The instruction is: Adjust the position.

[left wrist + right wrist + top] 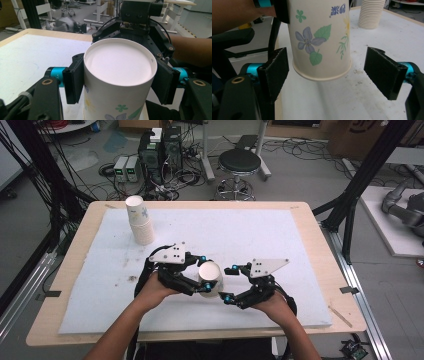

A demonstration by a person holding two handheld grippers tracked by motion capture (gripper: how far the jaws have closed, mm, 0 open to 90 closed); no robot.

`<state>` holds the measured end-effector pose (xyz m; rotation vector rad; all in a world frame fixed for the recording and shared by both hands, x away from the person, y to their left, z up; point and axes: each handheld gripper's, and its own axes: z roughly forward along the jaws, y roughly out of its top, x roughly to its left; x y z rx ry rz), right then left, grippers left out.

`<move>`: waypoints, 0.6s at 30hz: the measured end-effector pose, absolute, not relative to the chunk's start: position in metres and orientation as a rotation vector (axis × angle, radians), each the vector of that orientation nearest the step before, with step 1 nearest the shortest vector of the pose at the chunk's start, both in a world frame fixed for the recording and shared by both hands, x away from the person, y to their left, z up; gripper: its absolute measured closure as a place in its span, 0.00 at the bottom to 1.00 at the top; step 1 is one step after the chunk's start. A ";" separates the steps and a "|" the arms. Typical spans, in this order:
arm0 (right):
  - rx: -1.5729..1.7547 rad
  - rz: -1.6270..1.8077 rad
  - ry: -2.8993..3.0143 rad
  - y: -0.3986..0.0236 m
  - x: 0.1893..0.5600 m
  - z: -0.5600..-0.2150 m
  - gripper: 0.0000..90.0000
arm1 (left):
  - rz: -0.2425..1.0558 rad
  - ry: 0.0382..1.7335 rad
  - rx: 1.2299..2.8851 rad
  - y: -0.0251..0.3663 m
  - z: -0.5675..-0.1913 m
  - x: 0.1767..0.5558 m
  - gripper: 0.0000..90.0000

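A white paper cup (210,277) printed with flowers is held upside down just above the white mat, rim downward. My left gripper (202,276) is shut on its sides, its pads (72,82) pressed against the cup (120,82). My right gripper (229,283) stands open just right of the cup, jaws facing it. In the right gripper view the cup (319,37) hangs between and just beyond that gripper's (327,72) spread pads (382,71), untouched by them. A stack of similar cups (140,220) stands upside down at the mat's back left.
A white foam mat (250,235) covers most of the wooden table (320,245). The cup stack (370,13) stands apart from both grippers. On the floor beyond the table are a black stool (240,162), computer boxes and cables.
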<state>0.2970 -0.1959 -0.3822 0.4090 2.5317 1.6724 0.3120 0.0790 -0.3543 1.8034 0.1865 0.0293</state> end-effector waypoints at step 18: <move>0.348 1.733 2.568 -0.184 0.298 -0.392 0.23 | -0.047 0.167 1.786 0.064 -0.360 0.308 0.39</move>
